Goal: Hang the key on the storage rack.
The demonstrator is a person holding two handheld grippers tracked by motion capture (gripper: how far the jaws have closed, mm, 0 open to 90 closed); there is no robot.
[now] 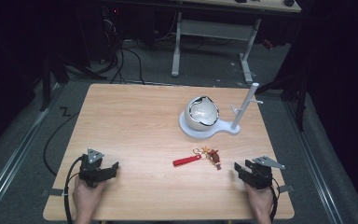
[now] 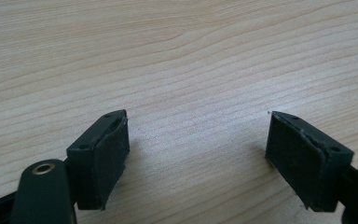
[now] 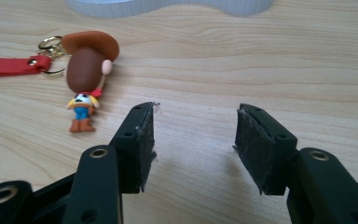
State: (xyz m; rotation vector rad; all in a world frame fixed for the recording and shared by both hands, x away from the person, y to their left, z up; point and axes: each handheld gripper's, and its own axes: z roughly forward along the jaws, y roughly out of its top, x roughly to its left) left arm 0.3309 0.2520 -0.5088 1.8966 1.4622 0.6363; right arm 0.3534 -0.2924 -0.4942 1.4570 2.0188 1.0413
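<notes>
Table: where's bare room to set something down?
Free: the left half of the table, from the far edge to the left gripper. Also the near strip between both grippers. Crowded: far right, around the white stand, and the keychain near the right gripper.

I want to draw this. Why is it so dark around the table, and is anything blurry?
High view: the table is lit, the floor around it dim. Right gripper view: the cowboy keychain looks sharp, the near jaws soft. Left gripper view: even light, faint shadows beside the jaws.

Matt wood-grain table (image 1: 135, 121); glossy plastic cowboy figure (image 3: 86, 74).
</notes>
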